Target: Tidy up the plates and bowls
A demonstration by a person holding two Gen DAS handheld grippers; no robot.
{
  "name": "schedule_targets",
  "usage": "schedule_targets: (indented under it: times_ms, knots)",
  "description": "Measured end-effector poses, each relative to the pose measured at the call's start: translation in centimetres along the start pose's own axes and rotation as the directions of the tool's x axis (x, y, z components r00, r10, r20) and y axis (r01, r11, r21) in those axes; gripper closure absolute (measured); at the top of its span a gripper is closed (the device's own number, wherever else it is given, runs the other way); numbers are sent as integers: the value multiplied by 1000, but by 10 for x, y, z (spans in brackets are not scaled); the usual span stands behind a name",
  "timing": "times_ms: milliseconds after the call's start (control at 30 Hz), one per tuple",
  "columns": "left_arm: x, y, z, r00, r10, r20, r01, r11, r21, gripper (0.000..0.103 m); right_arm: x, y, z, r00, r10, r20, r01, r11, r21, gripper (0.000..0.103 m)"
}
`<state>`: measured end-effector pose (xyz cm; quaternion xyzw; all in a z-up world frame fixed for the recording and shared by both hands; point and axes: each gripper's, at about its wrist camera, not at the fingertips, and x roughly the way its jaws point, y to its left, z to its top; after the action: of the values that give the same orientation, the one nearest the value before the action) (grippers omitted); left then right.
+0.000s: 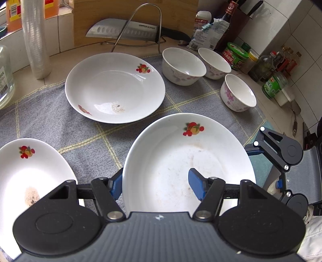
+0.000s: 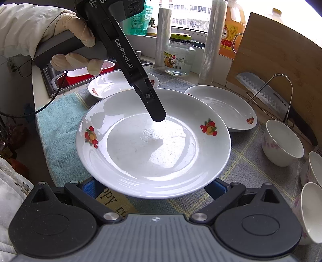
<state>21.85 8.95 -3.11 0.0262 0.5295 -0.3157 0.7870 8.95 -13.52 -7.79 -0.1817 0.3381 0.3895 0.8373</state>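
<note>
My left gripper (image 1: 156, 181) is shut on the near rim of a white fruit-print plate (image 1: 181, 161), one blue pad inside it and one outside. In the right wrist view its upper finger (image 2: 157, 112) rests in that plate (image 2: 153, 145), held by a gloved hand (image 2: 76, 40). My right gripper (image 2: 153, 189) stands open, its pads wide apart and partly hidden under the plate's near rim; it also shows beside the plate's right edge (image 1: 281, 157). Two more plates (image 1: 114, 86) (image 1: 30, 171) and three floral bowls (image 1: 183, 66) (image 1: 214, 62) (image 1: 238, 92) sit on the checked cloth (image 1: 80, 141).
A cleaver on a wire rack (image 1: 124, 30) leans against a wooden board (image 1: 90, 12) at the back. A roll of plastic (image 1: 36, 40), a glass jar (image 2: 179, 56), and sauce bottles and jars (image 1: 271, 80) crowd the counter edges. A sink with a red basin (image 2: 80, 74) lies at the left.
</note>
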Motion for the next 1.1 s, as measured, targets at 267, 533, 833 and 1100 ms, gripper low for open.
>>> schedule_targets:
  times_ms: [267, 533, 833, 1100]
  knots:
    - [-22, 26, -17, 999, 22, 30, -20, 999, -42, 39, 17, 15, 21, 1000, 25, 1, -25, 999, -33, 0]
    - [-45, 58, -30, 997, 48, 66, -42, 996, -81, 39, 38, 32, 48, 999, 53, 12, -52, 997, -61, 0]
    - [-64, 97, -43, 994, 59, 94, -48, 993, -107, 39, 68, 50, 79, 998, 58, 10, -57, 994, -91, 0]
    - [-72, 129, -50, 992, 65, 105, -53, 991, -121, 39, 92, 66, 100, 998, 62, 4, -61, 993, -100, 0]
